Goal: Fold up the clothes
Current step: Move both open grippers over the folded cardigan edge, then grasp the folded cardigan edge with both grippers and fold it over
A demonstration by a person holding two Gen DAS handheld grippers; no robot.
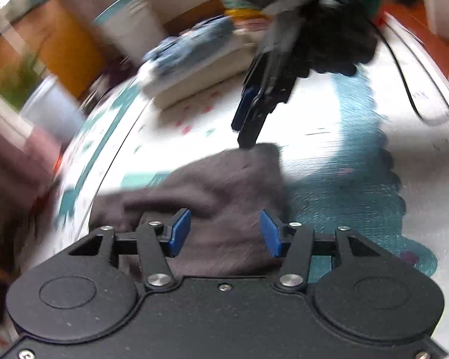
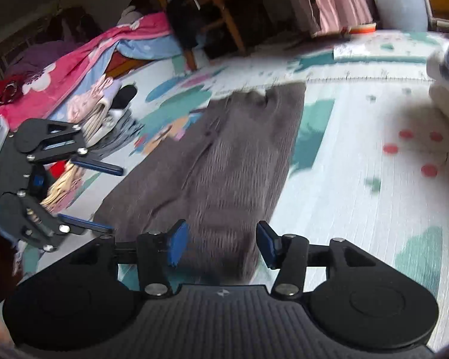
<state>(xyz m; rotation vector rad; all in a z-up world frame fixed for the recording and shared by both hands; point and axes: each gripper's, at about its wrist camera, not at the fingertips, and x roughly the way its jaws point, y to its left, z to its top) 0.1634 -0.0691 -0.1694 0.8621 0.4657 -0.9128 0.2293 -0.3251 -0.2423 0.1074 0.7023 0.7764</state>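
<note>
Under my work: patterned play mat [image 2: 359,209]
Far off: wooden chair [image 2: 221,15]
My left: pink flowered blanket [image 2: 83,62]

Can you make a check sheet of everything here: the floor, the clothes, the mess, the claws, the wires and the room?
Surface: play mat, white with teal shapes and red dots.
Job's things: grey garment spread flat on the mat; folded stack beyond it.
Clutter: pink blanket and clothes pile at the mat's edge.
Claws: left claw open, above the garment; right claw open, above the garment; neither grips it.
Cables: black cable on the mat.
Surroundings: wooden chair, curtain.
</note>
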